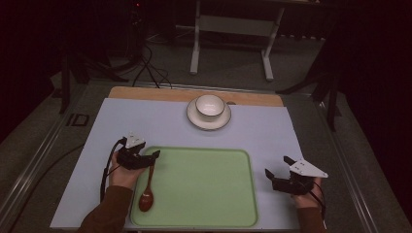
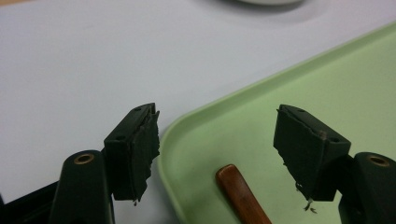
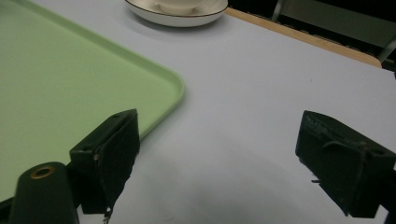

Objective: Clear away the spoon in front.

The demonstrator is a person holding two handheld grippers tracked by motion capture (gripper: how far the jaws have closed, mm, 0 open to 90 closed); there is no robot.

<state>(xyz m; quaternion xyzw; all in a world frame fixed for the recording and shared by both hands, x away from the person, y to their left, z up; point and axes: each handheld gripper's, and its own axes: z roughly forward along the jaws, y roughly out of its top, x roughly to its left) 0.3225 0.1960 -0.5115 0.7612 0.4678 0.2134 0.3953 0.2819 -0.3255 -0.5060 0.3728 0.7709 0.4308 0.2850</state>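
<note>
A brown wooden spoon (image 1: pixel 146 190) lies along the left side of a green tray (image 1: pixel 204 184), bowl towards the person. My left gripper (image 1: pixel 145 154) hovers over the tray's near-left corner, right above the handle's tip. In the left gripper view its jaws stand open on either side of the spoon handle (image 2: pixel 242 193), not touching it, over the tray (image 2: pixel 327 70). My right gripper (image 1: pixel 277 166) rests open on the mat just right of the tray. In the right gripper view, the right gripper (image 3: pixel 219 135) has nothing between its jaws and the tray (image 3: pixel 56 70) lies at the left.
A white cup (image 1: pixel 210 105) sits on a saucer (image 1: pixel 209 122) at the mat's far middle; the saucer (image 3: pixel 177 16) is also in the right gripper view. The pale blue mat (image 1: pixel 145 121) covers a wooden table (image 1: pixel 145 92). Cables and a white stand (image 1: pixel 232 24) lie beyond.
</note>
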